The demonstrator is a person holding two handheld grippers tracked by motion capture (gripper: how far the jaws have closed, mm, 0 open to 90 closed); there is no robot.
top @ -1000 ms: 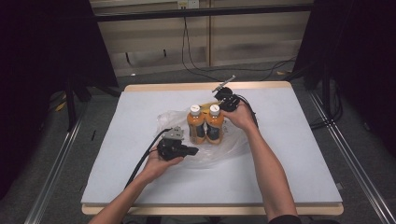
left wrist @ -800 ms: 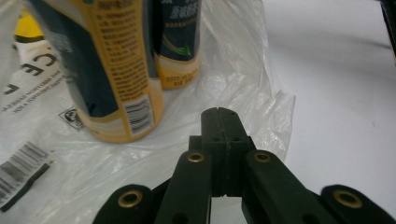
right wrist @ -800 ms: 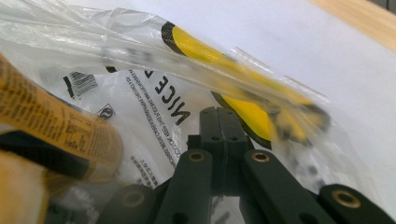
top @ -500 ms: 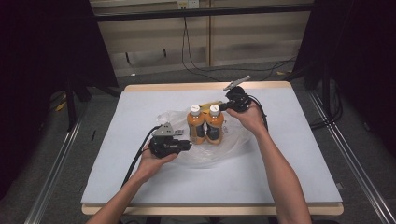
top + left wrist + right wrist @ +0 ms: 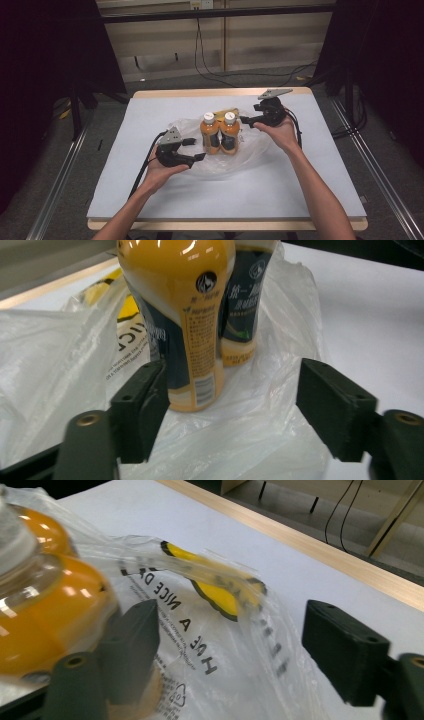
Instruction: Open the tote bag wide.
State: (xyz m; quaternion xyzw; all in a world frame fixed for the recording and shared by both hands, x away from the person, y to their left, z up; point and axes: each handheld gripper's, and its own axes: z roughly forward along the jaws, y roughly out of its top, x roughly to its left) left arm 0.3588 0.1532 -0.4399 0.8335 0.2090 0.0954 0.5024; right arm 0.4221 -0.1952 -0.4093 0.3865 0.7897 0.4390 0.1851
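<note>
Two orange drink bottles (image 5: 210,134) (image 5: 230,132) with white caps stand side by side on a crumpled clear plastic bag (image 5: 250,155) at the table's middle. My left gripper (image 5: 196,149) is just left of them. Its jaws have just been opening and stand open over the bag (image 5: 60,370), with the nearer bottle (image 5: 185,315) beyond the fingertips. My right gripper (image 5: 246,120) is at the bottles' right, pointing at them. Its jaws have also just been opening, with the printed bag edge (image 5: 200,630) loose between them and a bottle (image 5: 45,605) to their left.
The white table top (image 5: 300,190) has bare room all around the bag. Its wooden far edge (image 5: 220,93) runs behind the bottles. Cables (image 5: 210,70) lie on the floor beyond, and black curtains hang on both sides.
Both grippers' jaws have opened. The right gripper has drawn back to the right, away from the bottle tops. The left gripper has shifted a little left of the bottles.
</note>
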